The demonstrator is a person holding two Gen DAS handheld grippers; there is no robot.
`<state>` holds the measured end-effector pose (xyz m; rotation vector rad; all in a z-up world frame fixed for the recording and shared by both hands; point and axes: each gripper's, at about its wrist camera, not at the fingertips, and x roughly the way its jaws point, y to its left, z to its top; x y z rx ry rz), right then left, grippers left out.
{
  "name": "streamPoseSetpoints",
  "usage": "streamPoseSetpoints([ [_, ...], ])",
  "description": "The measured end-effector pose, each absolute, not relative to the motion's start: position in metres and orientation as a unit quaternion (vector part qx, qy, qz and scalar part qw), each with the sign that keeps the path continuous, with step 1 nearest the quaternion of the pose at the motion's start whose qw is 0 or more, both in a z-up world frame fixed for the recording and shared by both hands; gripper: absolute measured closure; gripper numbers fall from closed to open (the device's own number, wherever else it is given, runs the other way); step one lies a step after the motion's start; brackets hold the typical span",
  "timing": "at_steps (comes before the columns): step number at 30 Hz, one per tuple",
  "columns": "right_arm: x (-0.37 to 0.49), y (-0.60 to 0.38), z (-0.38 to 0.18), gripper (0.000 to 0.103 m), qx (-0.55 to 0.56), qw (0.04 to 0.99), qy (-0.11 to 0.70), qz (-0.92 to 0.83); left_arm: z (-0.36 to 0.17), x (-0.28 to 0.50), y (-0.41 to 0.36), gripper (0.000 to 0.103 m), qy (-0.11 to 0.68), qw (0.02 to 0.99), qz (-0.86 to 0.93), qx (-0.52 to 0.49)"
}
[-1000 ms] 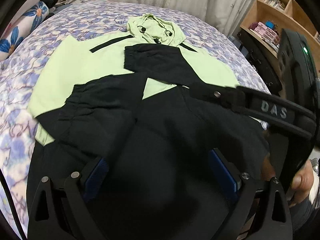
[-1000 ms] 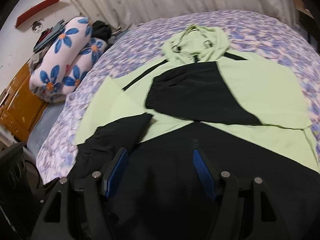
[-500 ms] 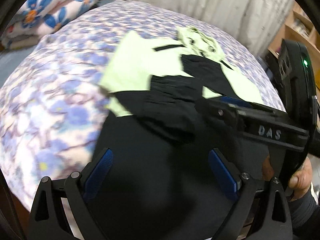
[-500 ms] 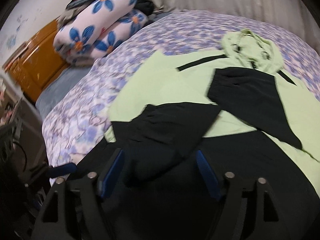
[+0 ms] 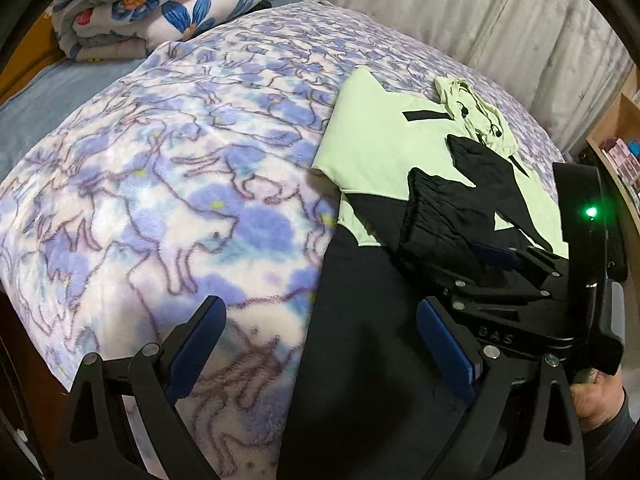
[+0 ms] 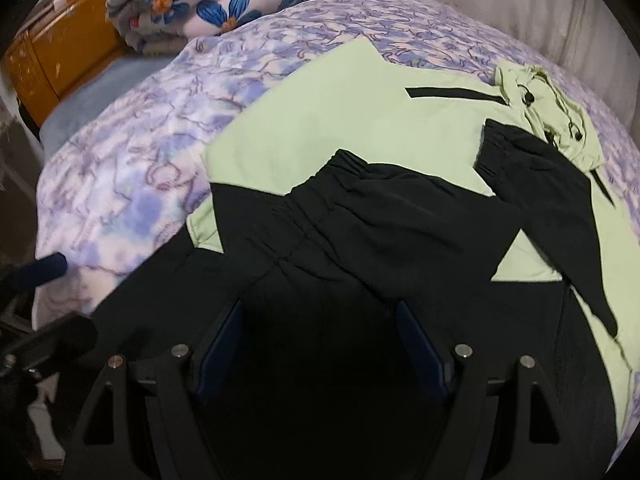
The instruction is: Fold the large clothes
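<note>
A light green and black hooded jacket [image 5: 384,140] [image 6: 340,120] lies flat on the bed, both black sleeves [image 6: 380,216] folded across its front, hood [image 6: 548,104] at the far end. My left gripper [image 5: 320,344] is open and empty above the jacket's black lower left hem [image 5: 360,340] and the blanket edge. My right gripper [image 6: 320,340] is open and empty, low over the black lower part of the jacket. The right gripper also shows in the left wrist view [image 5: 520,280], close on the right.
A purple and white patterned blanket [image 5: 160,180] covers the bed. A folded floral quilt [image 5: 160,4] lies at the far left, by an orange wooden cabinet [image 6: 60,52]. Curtains [image 5: 480,8] hang behind the bed; shelves [image 5: 624,148] stand at the right.
Both grippers have swung left along the jacket's lower edge. The left one now sits over the hem's left corner and the blanket. Both stay open.
</note>
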<state>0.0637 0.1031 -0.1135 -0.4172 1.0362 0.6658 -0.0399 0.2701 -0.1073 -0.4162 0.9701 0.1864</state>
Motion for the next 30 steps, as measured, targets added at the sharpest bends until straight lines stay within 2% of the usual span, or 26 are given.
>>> streamPoseSetpoints([
  [1, 0.065, 0.103, -0.110, 0.078, -0.200, 0.798, 0.479, 0.306, -0.107, -0.039, 0.269, 0.008, 0.461, 0.860, 0.088, -0.199],
  [2, 0.068, 0.102, -0.104, 0.089, -0.201, 0.801, 0.475, 0.303, -0.106, -0.039, 0.268, 0.008, 0.460, 0.861, 0.087, -0.199],
  [4, 0.076, 0.091, -0.077, 0.093, -0.176, 0.816, 0.452, 0.315, -0.104, -0.037, 0.265, 0.008, 0.456, 0.864, 0.083, -0.198],
  [8, 0.093, 0.050, 0.003, 0.093, -0.126, 0.877, 0.347, 0.307, -0.099, -0.030, 0.255, 0.008, 0.448, 0.870, 0.078, -0.189],
  [12, 0.119, -0.018, 0.054, 0.093, -0.042, 0.927, 0.269, 0.260, -0.094, -0.021, 0.241, 0.008, 0.442, 0.876, 0.063, -0.181],
  [14, 0.137, -0.051, 0.051, 0.089, -0.015, 0.942, 0.260, 0.210, -0.092, -0.016, 0.235, 0.008, 0.440, 0.879, 0.057, -0.176],
  [15, 0.144, -0.063, 0.045, 0.077, -0.011, 0.945, 0.267, 0.188, -0.091, -0.014, 0.232, 0.008, 0.439, 0.880, 0.054, -0.172],
  [16, 0.156, -0.080, 0.030, 0.055, -0.011, 0.947, 0.287, 0.146, -0.090, -0.011, 0.228, 0.008, 0.440, 0.881, 0.050, -0.168],
  [18, 0.172, -0.106, -0.004, 0.030, -0.013, 0.935, 0.345, 0.078, -0.090, -0.007, 0.223, 0.008, 0.441, 0.881, 0.046, -0.162],
  [22, 0.181, -0.152, -0.061, 0.030, 0.036, 0.890, 0.448, 0.076, -0.092, 0.007, 0.218, 0.008, 0.452, 0.879, 0.040, -0.145],
  [30, 0.187, -0.188, -0.070, 0.030, 0.074, 0.876, 0.466, 0.096, -0.098, 0.084, 0.237, 0.008, 0.481, 0.864, 0.020, -0.147],
])
